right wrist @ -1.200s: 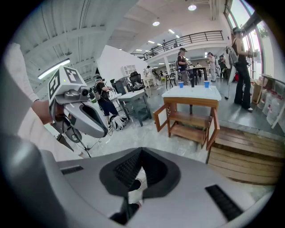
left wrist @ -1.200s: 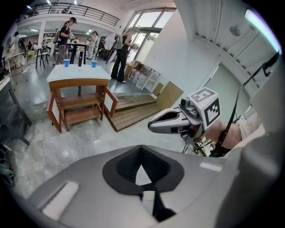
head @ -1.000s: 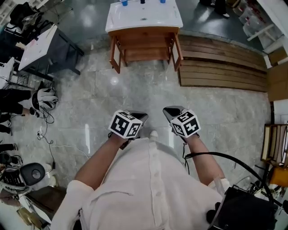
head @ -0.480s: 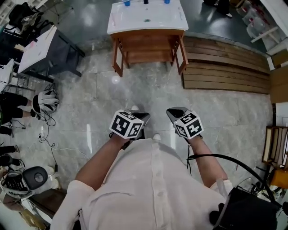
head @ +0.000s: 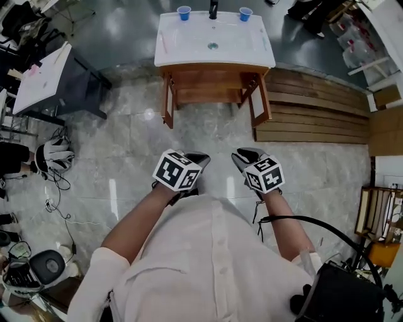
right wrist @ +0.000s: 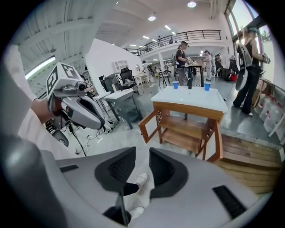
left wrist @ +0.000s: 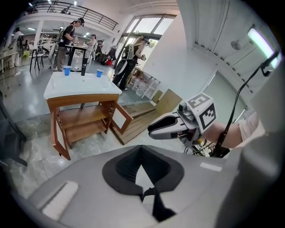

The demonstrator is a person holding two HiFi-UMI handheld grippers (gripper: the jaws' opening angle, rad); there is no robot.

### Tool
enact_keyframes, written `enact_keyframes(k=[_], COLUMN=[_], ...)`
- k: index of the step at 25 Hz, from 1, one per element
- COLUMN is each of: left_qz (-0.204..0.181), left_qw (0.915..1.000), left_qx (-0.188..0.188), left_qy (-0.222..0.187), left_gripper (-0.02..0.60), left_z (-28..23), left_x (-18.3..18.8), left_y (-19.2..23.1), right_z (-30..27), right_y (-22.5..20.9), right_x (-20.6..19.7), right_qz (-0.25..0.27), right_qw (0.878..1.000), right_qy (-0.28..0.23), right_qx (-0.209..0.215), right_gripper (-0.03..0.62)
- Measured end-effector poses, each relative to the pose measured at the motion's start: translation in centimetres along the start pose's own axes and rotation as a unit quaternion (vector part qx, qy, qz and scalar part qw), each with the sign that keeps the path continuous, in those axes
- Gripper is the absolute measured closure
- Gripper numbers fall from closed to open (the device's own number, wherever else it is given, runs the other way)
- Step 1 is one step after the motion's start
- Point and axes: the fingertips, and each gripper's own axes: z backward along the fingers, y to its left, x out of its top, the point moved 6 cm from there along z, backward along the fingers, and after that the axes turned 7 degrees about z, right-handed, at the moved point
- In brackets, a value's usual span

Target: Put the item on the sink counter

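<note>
- The right claw [right wrist: 142,161] was clamped shut a second ago. Now its jaws are opening, with nothing between the pads, only floor and a shoe below.
- The left claw [left wrist: 141,155] has its tips closed together, and it's empty too.
- The sink counter [head: 189,49] has slid further into the head view, so the person has walked closer. It's straight ahead of both claws but still well apart from them.
- Two blue cups [head: 184,12] sit at the far edge of the counter, beyond the claws.
- Honestly I can't tell which thing is "the item". Neither claw has hold of anything, so my guess is the pickup hasn't happened and the placing is nowhere near started.
</note>
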Motion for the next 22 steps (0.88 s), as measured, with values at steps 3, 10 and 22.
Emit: enact_keyframes(k=[3, 10, 22], left_qz=[-0.006, 0.025, 0.116], left_qw=[1.0000, 0.9992, 0.9878], left_qx=[0.000, 0.018, 0.078], left_qy=[-0.005, -0.025, -0.070], left_gripper=[0.575, 0.575, 0.575], left_z=[1.6, 4.2, 5.4], left_x=[1.8, 4.8, 11.8], left_y=[3.3, 9.7, 18.4], right_z=[-3.4, -10.5, -25.5], right_y=[-0.9, -3.5, -14.6], right_x=[3.8, 12.4, 28.4], right_qz=[0.002, 0.030, 0.061], right_qw=[1.000, 0.999, 0.996], right_qy=[0.001, -0.009, -0.057], right_qx=[0.002, 0.015, 0.025], right_gripper=[0.514, 0.514, 0.514])
